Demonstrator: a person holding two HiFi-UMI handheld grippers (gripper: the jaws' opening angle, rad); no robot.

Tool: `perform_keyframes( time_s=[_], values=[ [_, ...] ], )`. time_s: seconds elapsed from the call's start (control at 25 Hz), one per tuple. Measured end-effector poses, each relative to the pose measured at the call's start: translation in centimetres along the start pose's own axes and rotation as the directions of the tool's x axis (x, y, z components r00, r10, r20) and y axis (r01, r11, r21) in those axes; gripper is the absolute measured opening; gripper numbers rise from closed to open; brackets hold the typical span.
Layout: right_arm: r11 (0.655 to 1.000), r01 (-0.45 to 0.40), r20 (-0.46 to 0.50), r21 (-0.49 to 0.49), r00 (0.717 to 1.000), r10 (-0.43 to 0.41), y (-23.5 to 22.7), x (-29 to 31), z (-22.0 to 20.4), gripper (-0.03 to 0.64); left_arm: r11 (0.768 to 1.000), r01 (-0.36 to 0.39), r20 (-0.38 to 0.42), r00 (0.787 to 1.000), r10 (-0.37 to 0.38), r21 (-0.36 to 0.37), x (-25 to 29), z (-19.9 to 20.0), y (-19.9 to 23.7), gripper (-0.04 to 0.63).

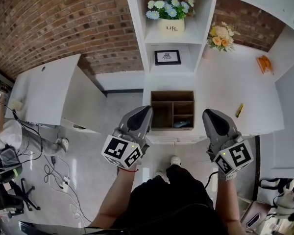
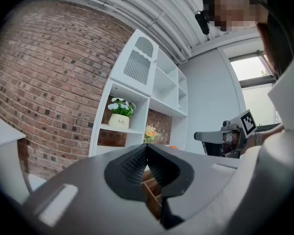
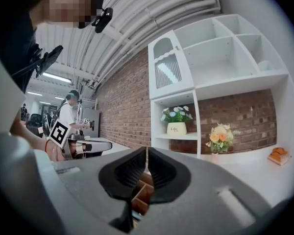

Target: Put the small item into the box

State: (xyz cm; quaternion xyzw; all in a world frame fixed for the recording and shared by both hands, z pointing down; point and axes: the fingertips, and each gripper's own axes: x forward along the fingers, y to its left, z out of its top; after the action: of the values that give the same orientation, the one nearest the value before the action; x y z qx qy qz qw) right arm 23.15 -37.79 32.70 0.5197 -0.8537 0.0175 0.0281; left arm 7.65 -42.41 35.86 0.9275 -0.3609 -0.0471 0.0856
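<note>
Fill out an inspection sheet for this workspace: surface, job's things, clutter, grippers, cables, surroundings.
Surface: white table set against a brick wall.
Job's things: wooden box with compartments at the table's front edge; a dark item lies in its right compartment nearest the person; a small yellow item lies on the table to the box's right.
Clutter: orange object at the table's far right.
Grippers: left gripper and right gripper both have their fingers together with nothing between them.
Cables: loose cables on the floor at left.
Surroundings: white shelf with flower pot and framed picture; bouquet beside it.
</note>
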Motion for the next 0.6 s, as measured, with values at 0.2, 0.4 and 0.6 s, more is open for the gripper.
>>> perform_keyframes(
  time_s=[0.2,0.4,0.6],
  values=[
    [1.0,0.014,0.017,-0.018,1.0,-0.013,-0.2,-0.1,1.3,0.01,1.0,-0.013,0.003,1.0,0.013,0.014,-0.1,0.6,0.3,0.003],
    [1.0,0.024,0.017,-0.02,1.0,-0.024,-0.5,-0.1,1.5,0.006,1.0,-0.023,0.008,1.0,0.022,0.011,-0.3,0.9,0.5,0.003],
    [1.0,0.022,0.016,-0.014,1.0,-0.022,-0.5,0.0,1.3,0.004,1.0,-0.027,0.009,1.0,0.027,0.007,-0.3,0.8,0.7,0.003]
  ],
)
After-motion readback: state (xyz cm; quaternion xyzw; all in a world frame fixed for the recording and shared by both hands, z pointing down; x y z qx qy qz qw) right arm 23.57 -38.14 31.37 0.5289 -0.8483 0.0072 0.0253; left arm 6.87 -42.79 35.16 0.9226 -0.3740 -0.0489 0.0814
